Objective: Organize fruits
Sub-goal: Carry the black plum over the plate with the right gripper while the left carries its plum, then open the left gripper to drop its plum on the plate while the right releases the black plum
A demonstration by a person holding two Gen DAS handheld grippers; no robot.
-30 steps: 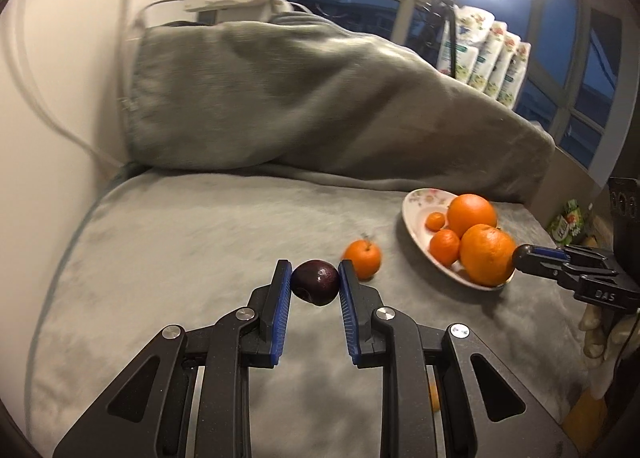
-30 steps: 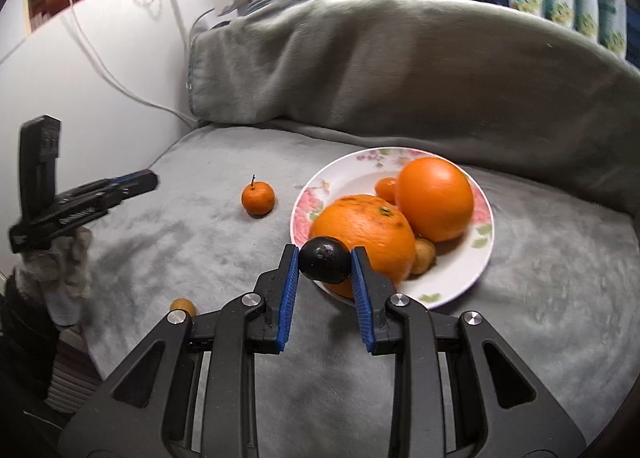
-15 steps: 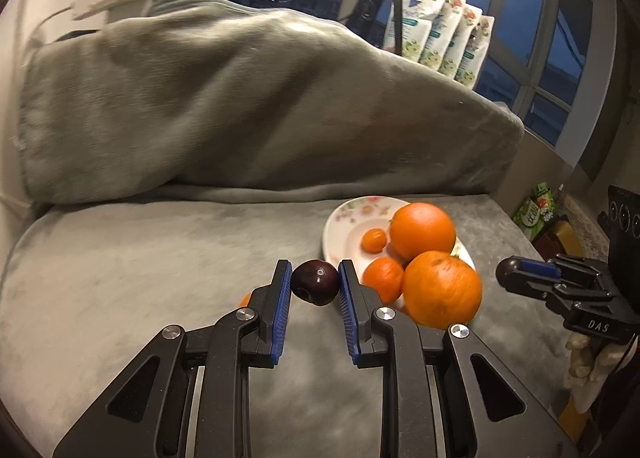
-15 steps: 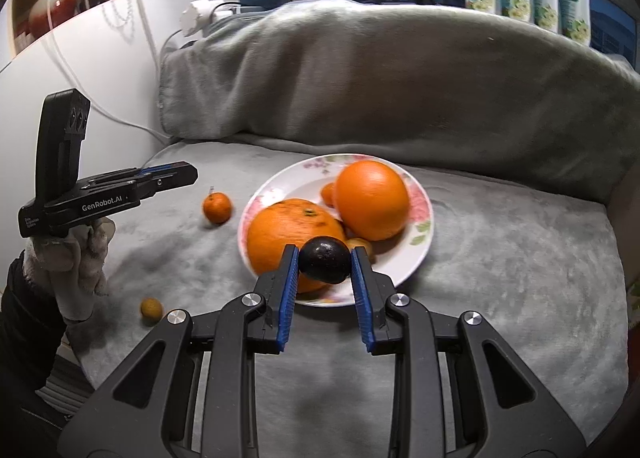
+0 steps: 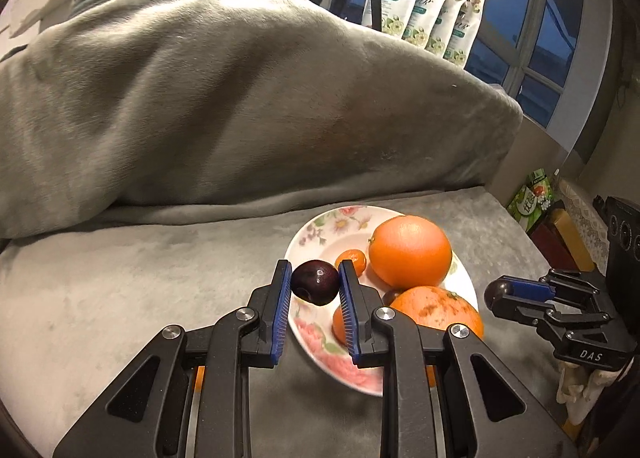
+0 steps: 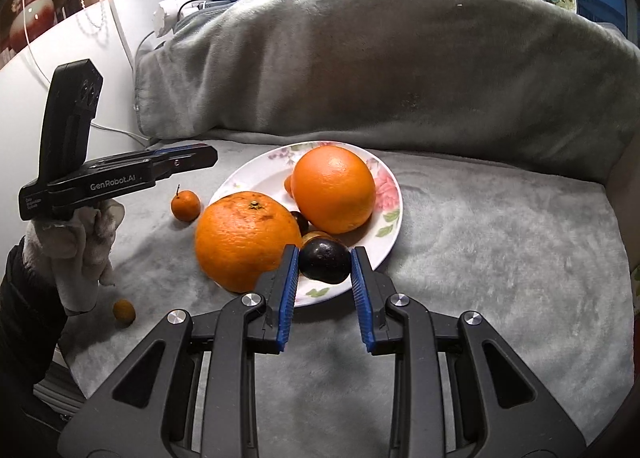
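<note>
Left wrist view: my left tongs (image 5: 314,283) were clenched on a dark plum (image 5: 315,282), held over the near-left rim of the plate (image 5: 320,230). In the right wrist view my right tongs (image 6: 325,263) gripped a second plum (image 6: 325,261) at the plate's front edge.

The plate was crowded: two big oranges (image 6: 333,188), a mandarin and small fruit filled most of it. I judged that a plum let go at the rim could roll off onto the blanket (image 6: 500,226), or nudge the front orange (image 6: 246,240), which overhung the edge. Both tongs closing on one plate might also have bumped each other.

A mandarin (image 6: 185,205) and a kumquat (image 6: 123,312) lay loose on the soft grey blanket. Behind rose a draped hump, then night windows and pouches (image 5: 424,14) on the sill.
</note>
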